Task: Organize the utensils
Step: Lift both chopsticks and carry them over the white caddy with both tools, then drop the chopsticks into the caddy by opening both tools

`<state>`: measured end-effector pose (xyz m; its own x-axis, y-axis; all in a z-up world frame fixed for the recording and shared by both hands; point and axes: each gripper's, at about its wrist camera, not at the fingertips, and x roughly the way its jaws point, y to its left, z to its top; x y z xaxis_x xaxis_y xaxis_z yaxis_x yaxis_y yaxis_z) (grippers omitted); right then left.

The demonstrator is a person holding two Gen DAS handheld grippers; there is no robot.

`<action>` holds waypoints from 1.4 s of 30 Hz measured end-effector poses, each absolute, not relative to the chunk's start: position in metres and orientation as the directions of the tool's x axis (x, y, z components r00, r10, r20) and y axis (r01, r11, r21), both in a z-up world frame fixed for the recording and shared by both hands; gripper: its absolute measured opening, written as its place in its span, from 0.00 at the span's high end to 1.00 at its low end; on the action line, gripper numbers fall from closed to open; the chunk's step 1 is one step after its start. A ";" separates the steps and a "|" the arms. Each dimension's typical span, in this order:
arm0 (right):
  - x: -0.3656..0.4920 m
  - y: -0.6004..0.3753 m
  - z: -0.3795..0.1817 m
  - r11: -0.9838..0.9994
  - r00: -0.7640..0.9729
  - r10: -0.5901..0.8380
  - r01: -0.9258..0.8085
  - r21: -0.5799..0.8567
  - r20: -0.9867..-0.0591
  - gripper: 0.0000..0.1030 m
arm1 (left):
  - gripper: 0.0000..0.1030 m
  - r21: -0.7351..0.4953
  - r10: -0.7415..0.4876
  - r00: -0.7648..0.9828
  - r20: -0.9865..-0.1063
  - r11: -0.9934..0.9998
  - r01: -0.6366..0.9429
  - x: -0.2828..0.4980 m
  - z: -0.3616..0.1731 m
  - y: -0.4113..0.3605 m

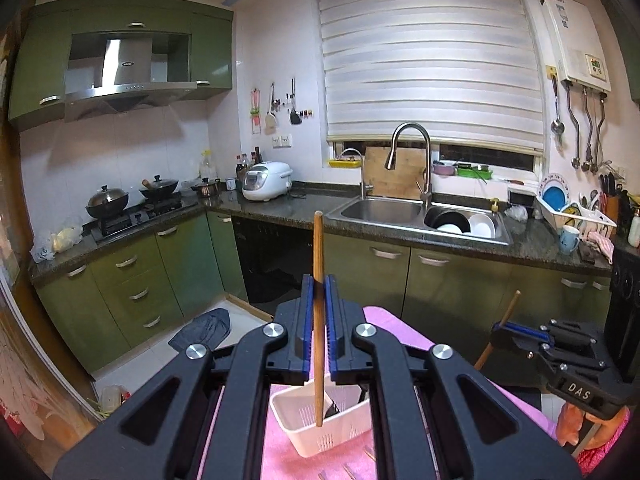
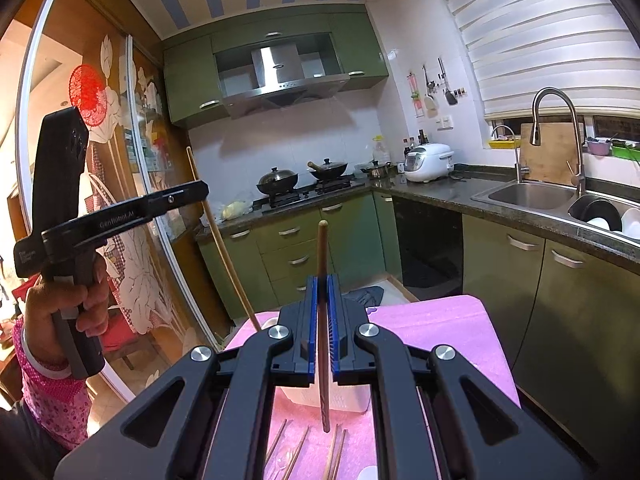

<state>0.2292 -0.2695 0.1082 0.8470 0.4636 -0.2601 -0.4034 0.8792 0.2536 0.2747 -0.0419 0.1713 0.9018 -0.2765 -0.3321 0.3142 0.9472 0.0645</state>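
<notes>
Both clamped: left claw [image 1: 319,292] on a brown wooden chopstick [image 1: 318,320], right claw [image 2: 322,292] likewise; tilted sticks could miss white slotted plastic basket [image 1: 320,420].

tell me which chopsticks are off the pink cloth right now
Two: one chopstick clamped upright in the left gripper, one chopstick in the right gripper. The loose chopsticks lie flat.
</notes>
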 end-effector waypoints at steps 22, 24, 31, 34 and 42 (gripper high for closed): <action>0.253 -0.259 0.126 0.885 0.863 0.449 -0.396 0.244 -0.230 0.94 | 0.86 0.016 -0.221 0.840 -0.495 0.964 0.264 0.336 0.073 -0.029; 0.259 -0.258 0.132 0.885 0.871 0.444 -0.390 0.253 -0.212 0.94 | 0.82 0.012 -0.220 0.836 -0.503 0.965 0.261 0.333 0.065 -0.025; 0.288 -0.253 0.153 0.887 0.900 0.412 -0.361 0.287 -0.144 0.94 | 0.78 0.034 -0.209 0.849 -0.485 0.966 0.257 0.302 0.059 -0.013; 0.311 -0.244 0.150 0.893 0.903 0.398 -0.341 0.293 -0.161 0.94 | 0.78 0.028 -0.212 0.846 -0.490 0.965 0.259 0.288 0.055 -0.008; 0.348 -0.217 0.096 0.915 0.879 0.374 -0.296 0.275 -0.297 0.94 | 0.75 0.004 -0.216 0.810 -0.545 0.965 0.261 0.262 0.022 -0.005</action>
